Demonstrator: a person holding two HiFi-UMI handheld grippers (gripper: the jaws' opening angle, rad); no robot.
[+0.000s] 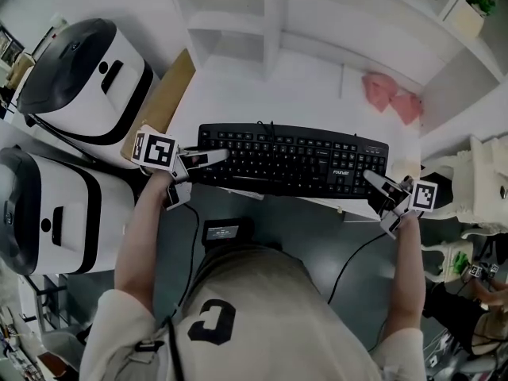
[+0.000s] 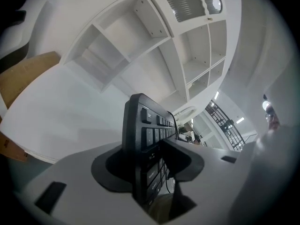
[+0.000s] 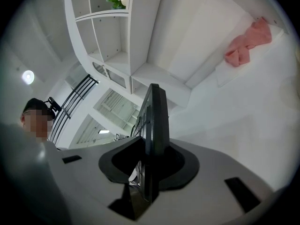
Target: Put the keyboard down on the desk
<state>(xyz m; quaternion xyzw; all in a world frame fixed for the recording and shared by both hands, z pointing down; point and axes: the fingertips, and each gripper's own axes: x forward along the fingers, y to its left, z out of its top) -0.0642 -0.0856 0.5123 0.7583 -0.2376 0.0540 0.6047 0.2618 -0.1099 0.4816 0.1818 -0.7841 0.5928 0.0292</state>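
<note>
At the near edge of the white table (image 1: 262, 94) — the black keyboard (image 1: 294, 161), flat, keys up, with the long side along that edge and perhaps slightly over it. Seems set down, though hard to confirm full rest from above.

At the left end of the keyboard, the left hand-held gripper (image 1: 208, 171): released, with the end of the keyboard between the jaws but apparently not squeezed. At the right end of the keyboard, the right hand-held gripper (image 1: 375, 203): clenched on the thin side of the keyboard, from above and below.

Possible trouble from here, as a judgement only:
- Danger of swinging the keyboard and dragging it off the edge, if pulled or lifted at the right end while clamped there and free at the left.
- Danger of a tilt toward the floor, if let go at the right end before full rest.
- Danger of catching a key or the underside, if drawn back at a slant.

Better to open fully first — then to back out straight.
</note>
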